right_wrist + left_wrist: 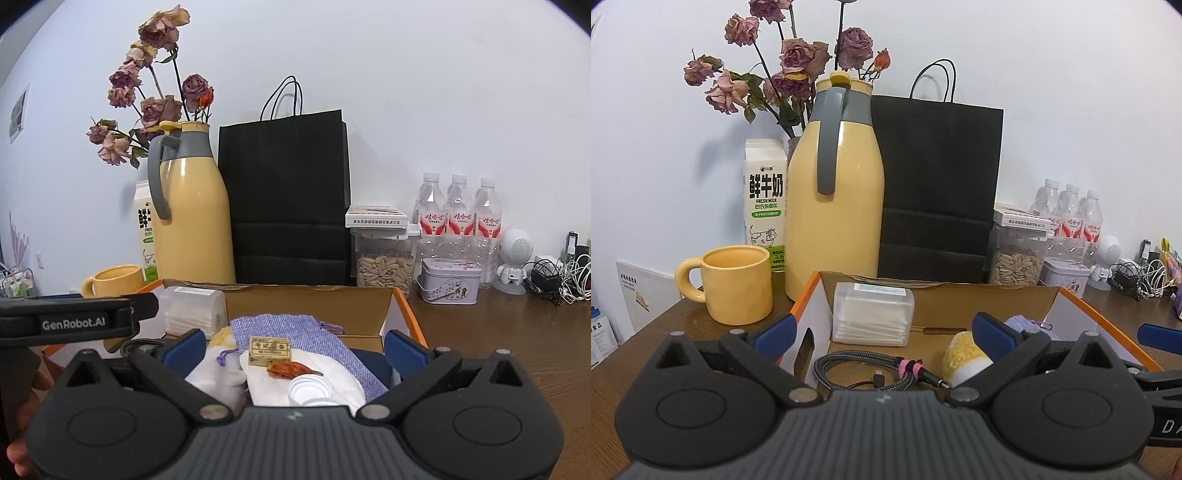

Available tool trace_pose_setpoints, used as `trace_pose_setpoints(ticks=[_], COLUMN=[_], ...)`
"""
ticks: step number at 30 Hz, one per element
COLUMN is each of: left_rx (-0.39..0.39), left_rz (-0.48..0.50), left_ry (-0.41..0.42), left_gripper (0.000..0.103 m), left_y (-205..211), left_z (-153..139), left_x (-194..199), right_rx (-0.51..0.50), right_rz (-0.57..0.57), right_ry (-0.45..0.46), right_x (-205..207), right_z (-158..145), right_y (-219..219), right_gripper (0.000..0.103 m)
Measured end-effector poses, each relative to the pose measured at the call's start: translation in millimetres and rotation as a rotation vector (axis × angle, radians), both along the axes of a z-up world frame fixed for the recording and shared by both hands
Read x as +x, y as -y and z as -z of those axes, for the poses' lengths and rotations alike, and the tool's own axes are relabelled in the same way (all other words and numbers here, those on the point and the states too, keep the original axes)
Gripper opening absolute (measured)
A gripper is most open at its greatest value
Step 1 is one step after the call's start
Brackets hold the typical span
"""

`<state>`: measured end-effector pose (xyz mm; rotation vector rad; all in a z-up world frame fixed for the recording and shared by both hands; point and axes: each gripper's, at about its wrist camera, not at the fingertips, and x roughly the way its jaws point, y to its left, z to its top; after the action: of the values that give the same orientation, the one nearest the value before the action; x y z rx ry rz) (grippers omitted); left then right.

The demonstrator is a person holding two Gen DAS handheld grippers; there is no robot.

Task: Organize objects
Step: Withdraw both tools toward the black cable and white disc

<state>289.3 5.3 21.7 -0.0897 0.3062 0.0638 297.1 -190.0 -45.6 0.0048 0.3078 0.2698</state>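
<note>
Both grippers, left (882,332) and right (293,349), stand fully spread and empty above the cardboard box (1100,317). Below the left lies a coiled cable (857,369): light, limp, probably best pinched at its pink tie. Below the right sit a small stiff carton (269,350) and a light bottle cap (309,390) on soft cloth.
</note>
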Motion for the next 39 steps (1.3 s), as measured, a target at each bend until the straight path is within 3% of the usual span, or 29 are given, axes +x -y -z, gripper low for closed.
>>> trace_pose_setpoints(ticks=[9, 19, 29, 39], left_rx=[0.003, 0.022, 0.053, 0.128], left_rz=[0.005, 0.037, 0.168, 0.23], left_ry=[0.024, -0.003, -0.138, -0.264], left_gripper=[0.103, 0.103, 0.103, 0.102], left_y=[4.7, 21.6, 60.8, 103.8], left_z=[-3.7, 3.8, 24.4, 47.1], left_x=[-13.5, -57.1, -89.8, -89.4], right_rx=[-0.006, -0.034, -0.106, -0.08], right_rz=[-0.001, -0.014, -0.032, 0.016], right_ry=[0.021, 0.044, 0.008, -0.021], right_x=[-11.0, -40.4, -70.6, -79.4], right_z=[-6.3, -10.9, 5.0, 11.0], right_y=[9.4, 39.5, 60.8, 81.8], right_gripper=[0.103, 0.103, 0.103, 0.103])
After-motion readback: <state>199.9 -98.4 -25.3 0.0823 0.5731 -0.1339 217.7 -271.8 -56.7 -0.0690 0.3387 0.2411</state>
